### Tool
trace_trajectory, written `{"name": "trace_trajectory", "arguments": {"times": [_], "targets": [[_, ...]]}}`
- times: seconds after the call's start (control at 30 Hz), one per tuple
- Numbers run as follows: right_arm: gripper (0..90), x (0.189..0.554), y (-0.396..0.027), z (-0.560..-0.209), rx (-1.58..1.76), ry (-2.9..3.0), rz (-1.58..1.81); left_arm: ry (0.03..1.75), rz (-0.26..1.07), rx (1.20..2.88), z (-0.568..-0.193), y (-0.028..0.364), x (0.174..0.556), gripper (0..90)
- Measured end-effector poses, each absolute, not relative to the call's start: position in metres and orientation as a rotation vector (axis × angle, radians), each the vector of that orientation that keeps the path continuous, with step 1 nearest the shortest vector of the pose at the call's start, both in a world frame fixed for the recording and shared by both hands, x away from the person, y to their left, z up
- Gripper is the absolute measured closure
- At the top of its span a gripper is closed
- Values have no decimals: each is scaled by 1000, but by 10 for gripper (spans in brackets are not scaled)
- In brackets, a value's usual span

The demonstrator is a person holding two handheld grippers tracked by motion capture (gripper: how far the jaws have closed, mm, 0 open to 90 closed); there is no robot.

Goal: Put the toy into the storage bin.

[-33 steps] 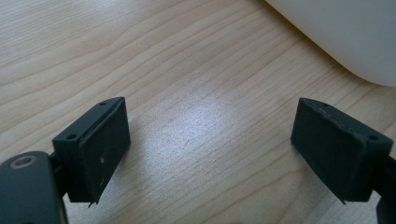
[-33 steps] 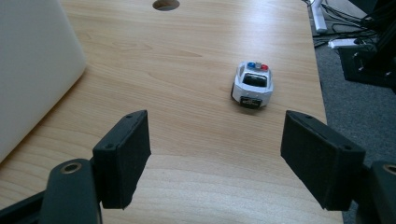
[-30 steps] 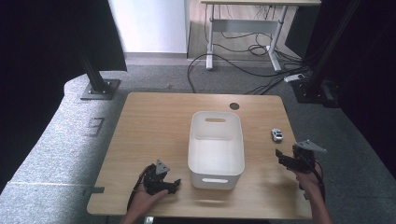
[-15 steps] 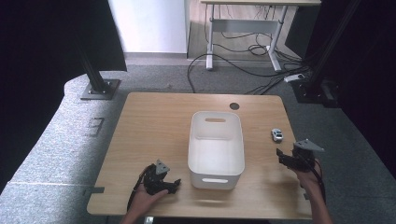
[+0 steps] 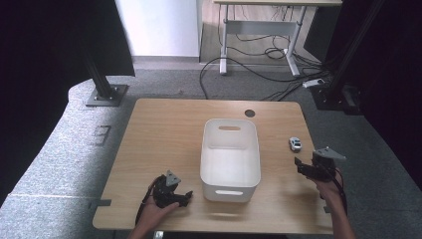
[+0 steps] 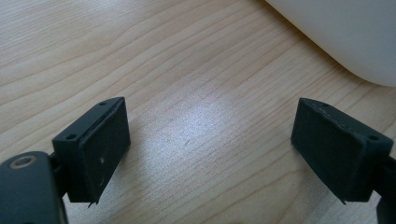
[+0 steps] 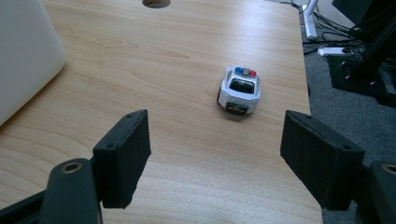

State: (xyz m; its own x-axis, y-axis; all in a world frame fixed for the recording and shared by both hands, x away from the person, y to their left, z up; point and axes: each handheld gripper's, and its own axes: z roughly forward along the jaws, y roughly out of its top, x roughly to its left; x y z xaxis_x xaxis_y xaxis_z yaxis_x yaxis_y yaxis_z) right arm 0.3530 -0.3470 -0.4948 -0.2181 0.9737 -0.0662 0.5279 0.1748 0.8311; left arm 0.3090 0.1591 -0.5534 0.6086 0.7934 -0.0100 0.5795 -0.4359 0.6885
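Note:
A small white toy police car (image 5: 295, 143) (image 7: 239, 90) with blue and red roof lights stands on the wooden table (image 5: 164, 129) near its right edge. My right gripper (image 5: 307, 167) (image 7: 219, 158) is a short way nearer than the car, open, nothing between its jaws. A white plastic bin (image 5: 230, 154) with handle slots sits in the middle, empty as far as I can see. Near the front edge, left of the bin, my left gripper (image 5: 181, 195) (image 6: 212, 144) is open over bare wood, the bin's wall (image 6: 336, 32) just beyond it.
A round cable hole (image 5: 249, 113) (image 7: 156, 3) lies at the table's far side. The right table edge (image 7: 306, 88) runs close to the car, with grey floor, cables and a black stand (image 5: 343, 94) past it. Another desk (image 5: 263, 30) stands behind.
My right gripper has shifted slightly; the left gripper, bin and car are where they were.

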Motion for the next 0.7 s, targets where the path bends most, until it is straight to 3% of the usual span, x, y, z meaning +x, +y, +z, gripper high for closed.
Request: {"name": "trace_trajectory", "arguments": {"times": [0.7], "targets": [[244,366,-342,-491,1429,1826,930,1075,414,2172,-554,159,310,115]]}}
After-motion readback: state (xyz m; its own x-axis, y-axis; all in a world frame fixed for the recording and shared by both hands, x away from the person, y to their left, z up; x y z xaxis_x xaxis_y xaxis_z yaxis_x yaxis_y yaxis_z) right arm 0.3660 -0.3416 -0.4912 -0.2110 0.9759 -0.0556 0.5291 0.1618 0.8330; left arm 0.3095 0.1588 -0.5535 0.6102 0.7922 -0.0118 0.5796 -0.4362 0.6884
